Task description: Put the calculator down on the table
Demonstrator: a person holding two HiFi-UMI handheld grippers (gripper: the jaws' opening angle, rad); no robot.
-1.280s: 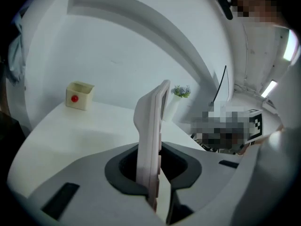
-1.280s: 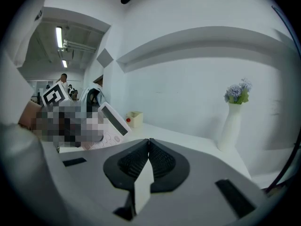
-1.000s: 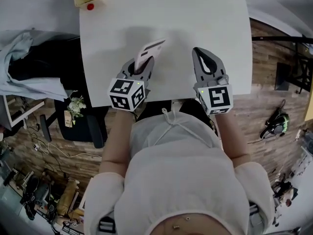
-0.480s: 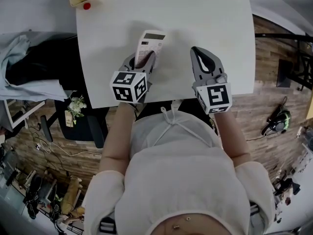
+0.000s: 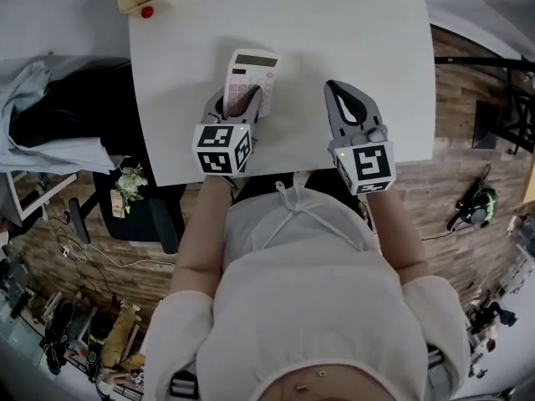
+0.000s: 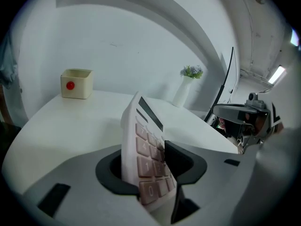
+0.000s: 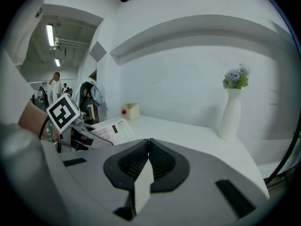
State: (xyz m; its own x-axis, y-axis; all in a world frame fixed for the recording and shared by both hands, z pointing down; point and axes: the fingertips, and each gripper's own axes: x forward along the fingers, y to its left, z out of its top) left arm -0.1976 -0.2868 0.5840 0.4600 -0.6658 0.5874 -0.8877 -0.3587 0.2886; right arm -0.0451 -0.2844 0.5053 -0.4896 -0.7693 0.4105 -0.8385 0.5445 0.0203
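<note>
The calculator's (image 5: 249,75) near end is buried between the left gripper's (image 5: 236,104) jaws, which have just been opening and now stand slack around it. Fully flat on the worktop (image 5: 334,32)? Hard to tell. Long axis runs 6 to 12, display at 12, keys up. At its 3 o'clock the right gripper (image 5: 336,90) is closed and empty.

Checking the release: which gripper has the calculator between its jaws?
The left gripper: the calculator stands tilted between its jaws, which have just been opening. The right gripper has its jaws shut together with nothing between them.
</note>
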